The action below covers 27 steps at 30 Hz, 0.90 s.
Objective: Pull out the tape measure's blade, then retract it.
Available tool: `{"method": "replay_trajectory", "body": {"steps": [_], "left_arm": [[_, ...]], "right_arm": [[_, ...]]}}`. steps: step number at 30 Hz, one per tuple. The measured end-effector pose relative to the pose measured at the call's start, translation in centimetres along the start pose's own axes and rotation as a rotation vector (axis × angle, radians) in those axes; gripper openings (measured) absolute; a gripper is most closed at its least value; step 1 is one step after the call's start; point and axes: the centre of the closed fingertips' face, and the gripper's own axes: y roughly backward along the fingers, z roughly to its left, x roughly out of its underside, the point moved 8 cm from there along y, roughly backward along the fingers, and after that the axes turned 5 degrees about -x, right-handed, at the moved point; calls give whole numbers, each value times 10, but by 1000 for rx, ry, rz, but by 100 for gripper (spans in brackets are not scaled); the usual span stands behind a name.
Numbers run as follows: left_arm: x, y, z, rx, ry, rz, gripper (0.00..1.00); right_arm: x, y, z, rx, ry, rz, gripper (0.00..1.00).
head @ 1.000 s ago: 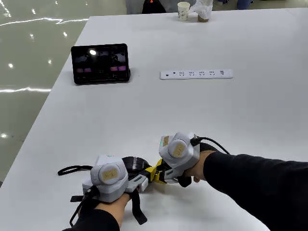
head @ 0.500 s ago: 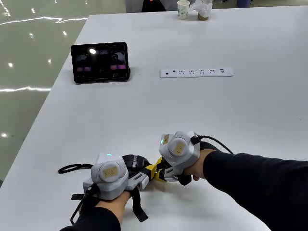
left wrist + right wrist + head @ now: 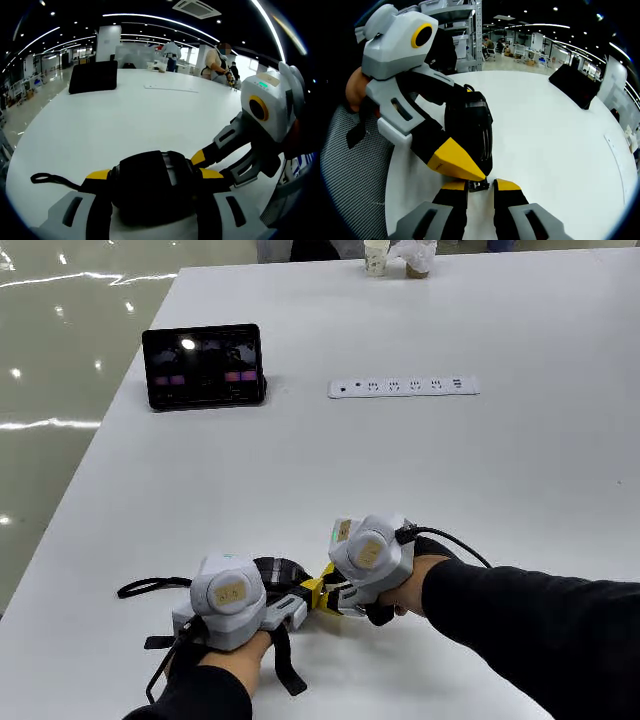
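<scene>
Pull-out step, blade not yet out. My left gripper (image 3: 154, 174) fingers (image 3: 98, 175) clamp tape (image 3: 150, 192) between them, on table (image 3: 545, 130). Right gripper (image 3: 481, 186) fingers (image 3: 507, 186) narrow, hook (image 3: 479, 184) between tips; can't tell if pinched. Next I judge: firm pinch, straight pull away.

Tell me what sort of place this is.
Probably a large open-plan lab or workshop hall: a long white table with a power strip, storage shelving, long ceiling light strips, and another person at the table's far end.
</scene>
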Motion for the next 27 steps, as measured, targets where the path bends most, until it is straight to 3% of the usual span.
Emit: {"method": "replay_trajectory", "body": {"steps": [3,12,20,27], "left_arm": [[-2,1,-1,-2,-34,-16,63],[-4,-1,1,7,-18,3,63],[-9,2,3,6,-7,-25,66],[-12,4,7,58,11,-17,71]], "right_arm": [[-1,1,0,9,17,0,18],[-3,10,-2,29,16,-23,20],[2,20,2,45,6,-35,20],[9,33,3,66,-29,-48,21]]}}
